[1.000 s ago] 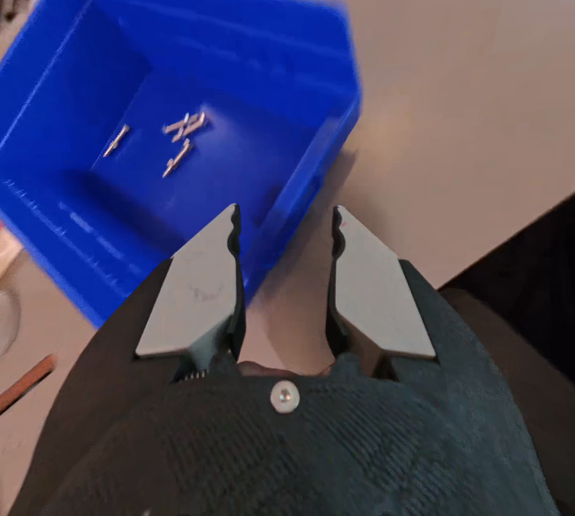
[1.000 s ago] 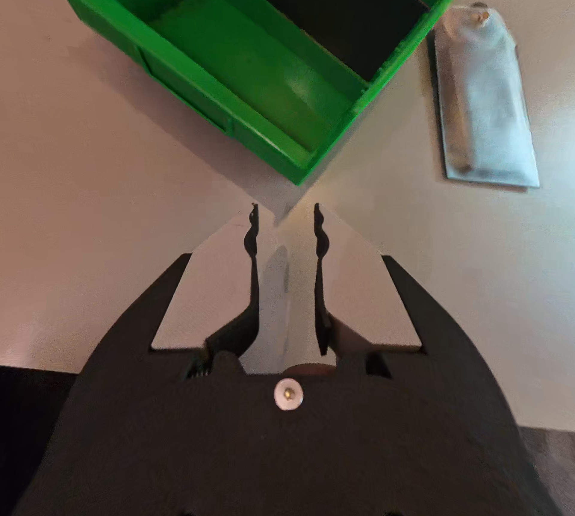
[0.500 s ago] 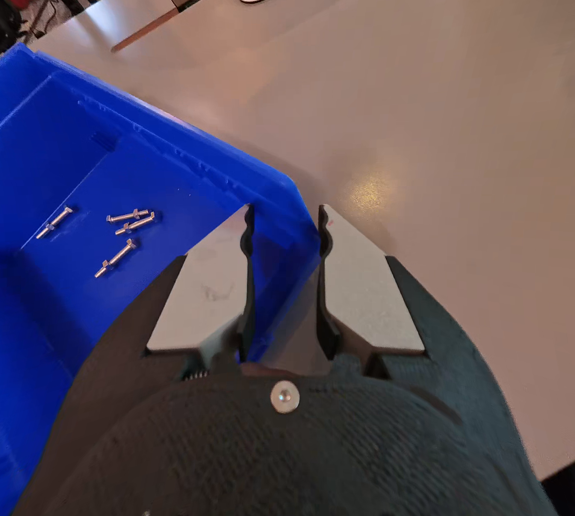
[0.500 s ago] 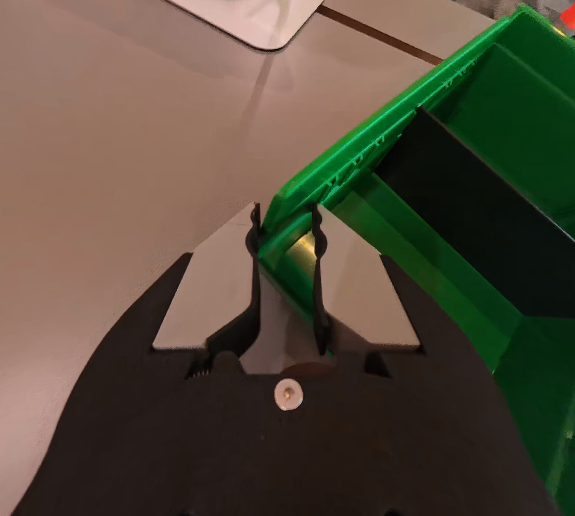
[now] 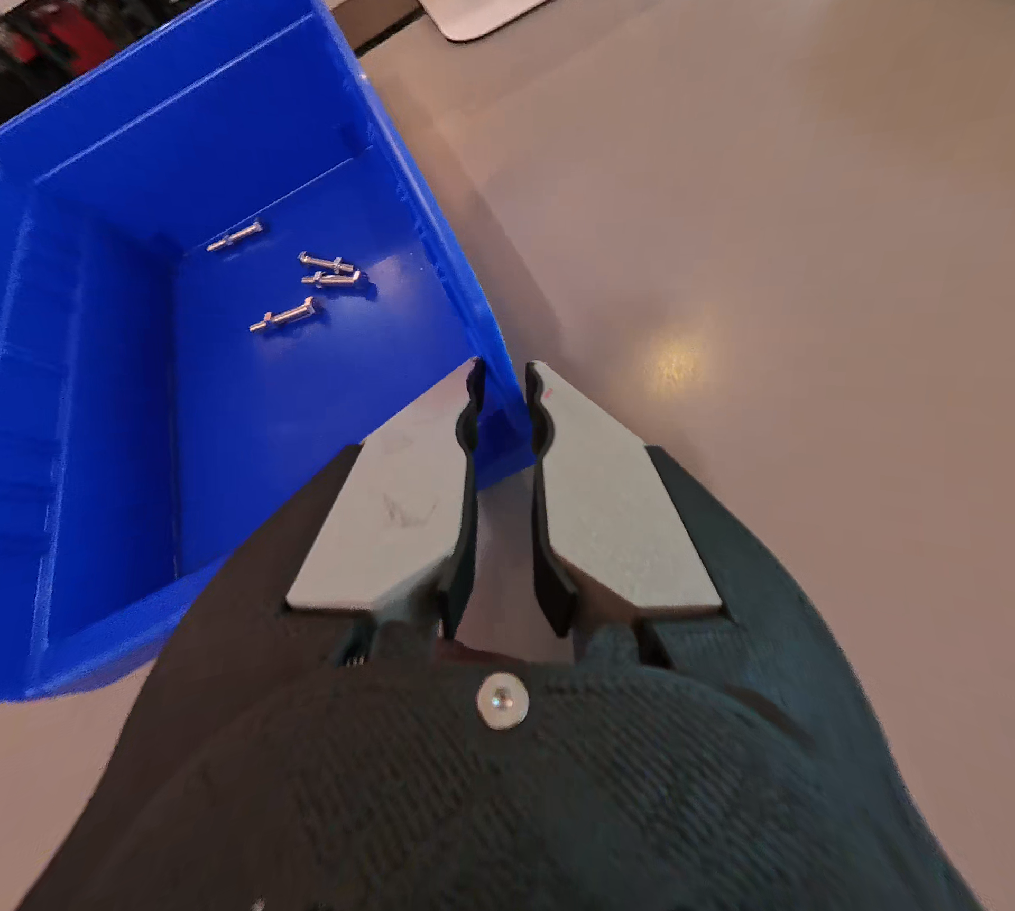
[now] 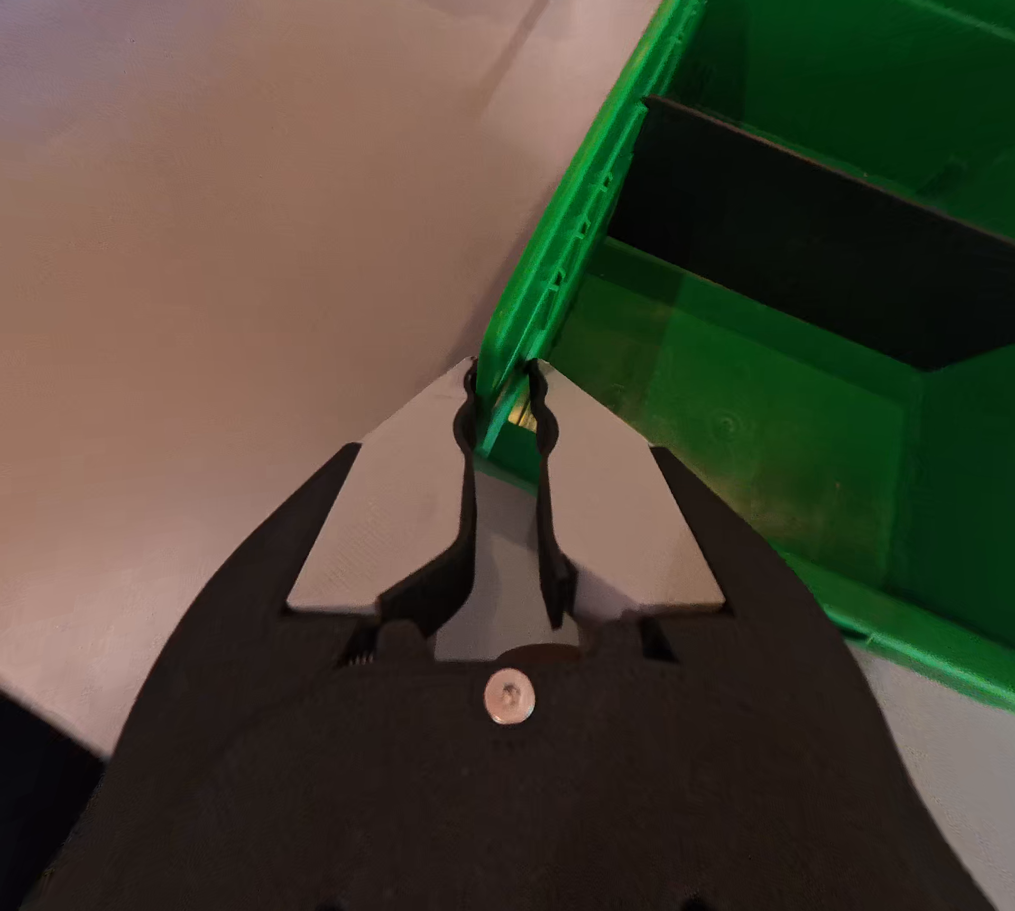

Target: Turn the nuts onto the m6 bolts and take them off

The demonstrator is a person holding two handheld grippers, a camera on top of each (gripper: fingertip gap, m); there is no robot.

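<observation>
Each gripper pinches the near corner of a plastic bin on the smooth grey-brown tabletop (image 5: 769,170).

The left gripper (image 5: 502,379) has its jaws narrowed to a slim gap, closed on the corner wall of the blue plastic bin (image 5: 439,247); four small silver bolts with nuts threaded on them (image 5: 307,275) lie on the bin floor, ahead and left of the jaws. The right gripper (image 6: 502,379), jaws equally narrowed, clamps the corner rim of the green plastic bin (image 6: 576,236), whose black divider panel (image 6: 813,236) stands ahead and right of the jaws.
</observation>
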